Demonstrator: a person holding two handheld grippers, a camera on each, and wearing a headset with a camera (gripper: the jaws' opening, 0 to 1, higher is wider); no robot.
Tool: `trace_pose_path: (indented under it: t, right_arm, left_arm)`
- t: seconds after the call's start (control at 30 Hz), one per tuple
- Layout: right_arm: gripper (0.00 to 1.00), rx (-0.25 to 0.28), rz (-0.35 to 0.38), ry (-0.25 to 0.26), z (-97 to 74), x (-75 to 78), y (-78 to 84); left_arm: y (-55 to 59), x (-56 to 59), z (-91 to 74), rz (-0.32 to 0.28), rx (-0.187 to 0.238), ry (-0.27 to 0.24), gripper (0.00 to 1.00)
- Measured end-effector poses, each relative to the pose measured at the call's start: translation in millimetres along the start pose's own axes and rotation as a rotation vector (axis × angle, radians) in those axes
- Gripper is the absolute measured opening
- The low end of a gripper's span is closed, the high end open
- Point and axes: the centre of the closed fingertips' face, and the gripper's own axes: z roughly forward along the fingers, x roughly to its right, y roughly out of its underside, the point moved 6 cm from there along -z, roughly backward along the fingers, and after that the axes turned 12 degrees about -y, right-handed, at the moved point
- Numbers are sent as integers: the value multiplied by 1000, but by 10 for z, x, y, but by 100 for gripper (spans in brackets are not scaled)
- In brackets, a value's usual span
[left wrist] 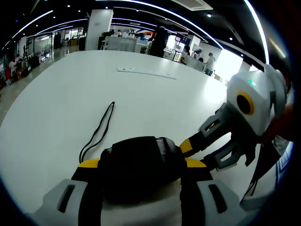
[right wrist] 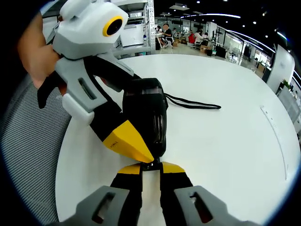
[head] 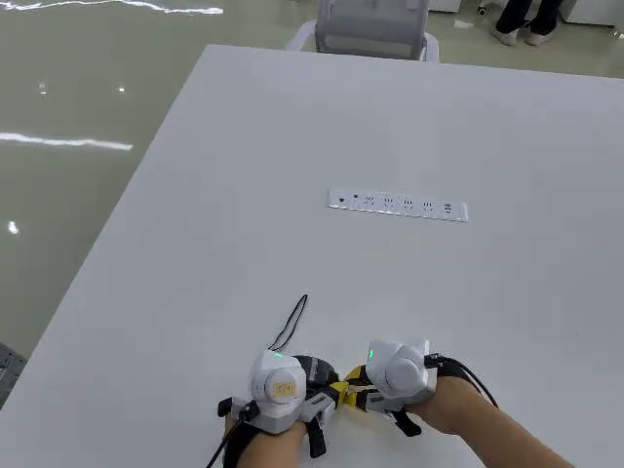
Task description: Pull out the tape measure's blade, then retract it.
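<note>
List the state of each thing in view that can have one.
left gripper, shut on the tape measure.
right gripper, shut, apparently on the blade tip.
tape measure, blade barely out.
strap, lying loose on the table.
power strip, nothing plugged in.

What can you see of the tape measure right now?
The tape measure is a compact black case, plastic or rubber by its look, near the front edge of the white table. The left gripper clamps its body between both jaws. The right gripper is closed at the case's mouth, apparently pinching the blade tip; no length of blade is drawn out yet. A thin black strap trails from the case, looped flat on the table.
</note>
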Motion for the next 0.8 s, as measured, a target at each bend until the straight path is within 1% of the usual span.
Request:
trace_pose_path:
  t: [0.67, 0.8]
  right_arm:
    - [12, -3, -14, -14, 20, 4, -49]
    - [12, 5, -17, -10, 23, 5, -39]
  left_arm:
    - [0, -5, -6, -8, -5, 8, 64]
    - [-3, 0, -17, -6, -8, 11, 64]
